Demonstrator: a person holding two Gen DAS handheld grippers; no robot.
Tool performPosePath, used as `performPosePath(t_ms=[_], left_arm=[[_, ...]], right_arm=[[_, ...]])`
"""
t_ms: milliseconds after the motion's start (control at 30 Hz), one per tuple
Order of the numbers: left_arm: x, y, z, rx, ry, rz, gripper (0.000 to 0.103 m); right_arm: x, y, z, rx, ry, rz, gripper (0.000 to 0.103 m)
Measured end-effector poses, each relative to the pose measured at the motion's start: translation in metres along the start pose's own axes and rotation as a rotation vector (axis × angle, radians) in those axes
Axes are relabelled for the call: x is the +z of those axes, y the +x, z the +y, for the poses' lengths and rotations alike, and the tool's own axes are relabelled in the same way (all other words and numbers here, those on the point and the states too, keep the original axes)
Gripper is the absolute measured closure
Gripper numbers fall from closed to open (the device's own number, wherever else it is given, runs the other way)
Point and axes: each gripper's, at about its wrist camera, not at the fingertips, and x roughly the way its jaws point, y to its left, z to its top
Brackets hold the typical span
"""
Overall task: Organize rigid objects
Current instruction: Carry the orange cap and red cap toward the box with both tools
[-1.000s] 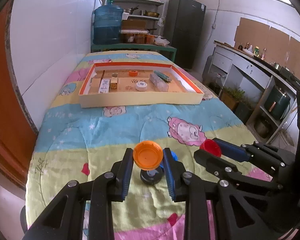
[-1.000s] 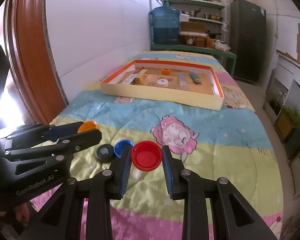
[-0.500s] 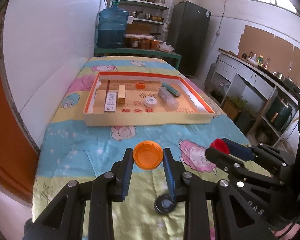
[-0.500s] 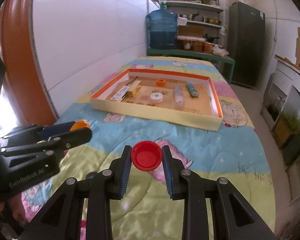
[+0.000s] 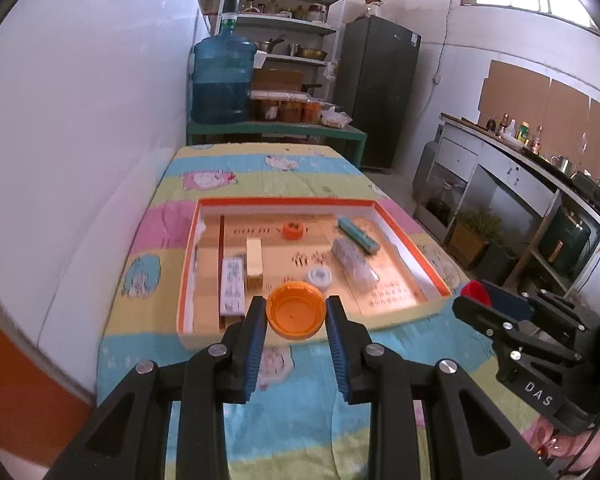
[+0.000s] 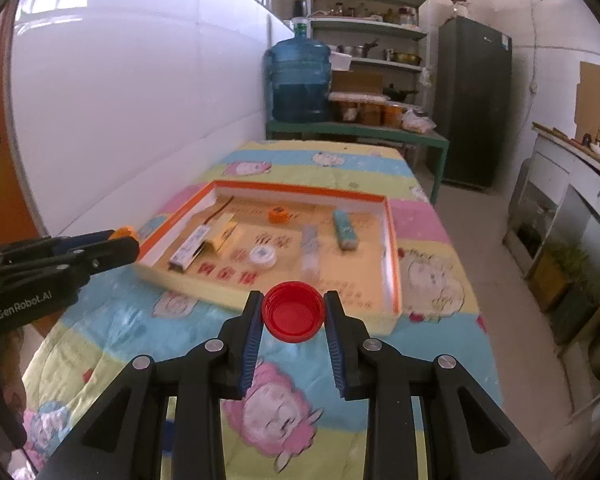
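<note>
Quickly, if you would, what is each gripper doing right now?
Left gripper: closed on the orange bottle cap, open side up.
Right gripper: closed on the red bottle cap, open side up.

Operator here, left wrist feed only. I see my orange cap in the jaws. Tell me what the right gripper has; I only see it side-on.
Observer: The right gripper is shut on a red cap, open side up, pads on both sides of its rim.
Operator: Say where that cap sits against the tray.
Observer: In the right wrist view it hangs in front of the tray's near wall, towards the tray's right half.
Operator: Report anything in the tray that I read poorly.
Observer: The teal bar lies flat beside a clear packet, with a gap between them.
</note>
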Motion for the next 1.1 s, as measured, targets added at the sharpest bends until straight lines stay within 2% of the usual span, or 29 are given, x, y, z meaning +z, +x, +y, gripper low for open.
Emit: performPosePath(t_ms=[233, 533, 900, 1100], left_arm=[[0.021, 0.021, 0.001, -0.004, 0.005, 0.006, 0.073], [0.035, 0.060, 0.001, -0.006, 0.010, 0.056, 0.073], [0.024, 0.116, 0.002, -0.001, -0.003, 0.183, 0.073], [0.015, 0.131, 0.004, 0.003, 0.001, 0.224, 0.073]], right_arm=[[0.022, 0.017, -0.018, -0.023, 0.007, -0.011, 0.072], [0.036, 0.049, -0.036, -0.039, 0.024, 0.014, 0.072], [0.031, 0.095, -0.051, -0.051, 0.042, 0.085, 0.072], [0.026, 0.115, -0.053, -0.049, 0.042, 0.126, 0.072]])
